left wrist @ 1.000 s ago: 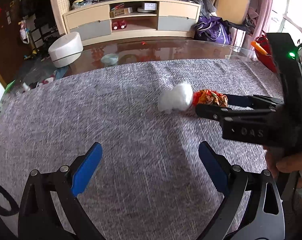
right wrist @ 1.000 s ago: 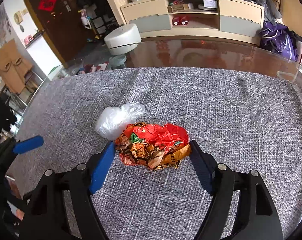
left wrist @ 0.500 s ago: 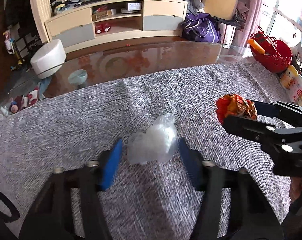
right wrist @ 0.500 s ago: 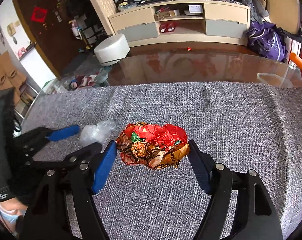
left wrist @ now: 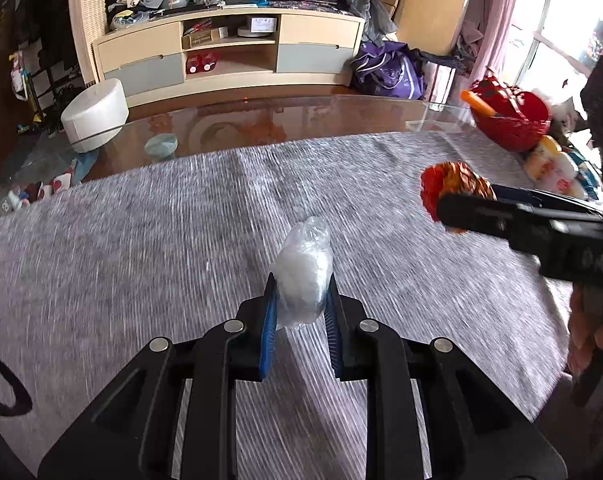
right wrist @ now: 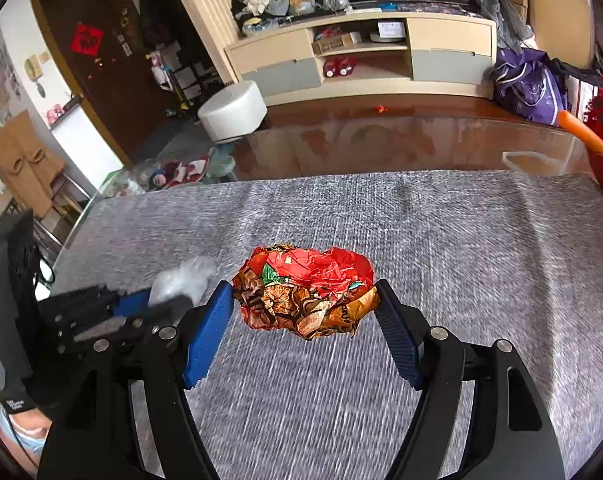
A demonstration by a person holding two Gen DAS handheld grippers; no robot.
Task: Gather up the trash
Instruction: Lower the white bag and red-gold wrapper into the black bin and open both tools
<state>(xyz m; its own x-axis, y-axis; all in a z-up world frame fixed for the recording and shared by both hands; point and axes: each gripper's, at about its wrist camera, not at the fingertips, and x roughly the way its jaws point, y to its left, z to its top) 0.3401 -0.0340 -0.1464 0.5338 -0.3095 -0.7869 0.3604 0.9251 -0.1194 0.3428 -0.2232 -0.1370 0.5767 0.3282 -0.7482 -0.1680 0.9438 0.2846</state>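
Note:
A crumpled clear plastic bag (left wrist: 304, 272) sits between the blue pads of my left gripper (left wrist: 300, 300), whose jaws are closing and press on it from both sides, above the grey cloth. In the right wrist view a crumpled red and orange wrapper (right wrist: 306, 295) is held between the pads of my right gripper (right wrist: 304, 308), lifted off the cloth. The same wrapper (left wrist: 451, 188) shows at the right of the left wrist view, in the right gripper's black fingers. The left gripper (right wrist: 141, 300) with the bag (right wrist: 183, 280) shows blurred at the left of the right wrist view.
A grey cloth (left wrist: 141, 240) covers the near part of a glass table (left wrist: 301, 116). A red basket (left wrist: 509, 120) and small bottles (left wrist: 549, 164) stand at the table's right. Beyond are a white stool (left wrist: 95, 114), a low cabinet (left wrist: 229, 60) and a purple bag (left wrist: 385, 68).
My left gripper moved up to the plastic bag and closed on it. The right gripper rose off the cloth with the wrapper between its pads.

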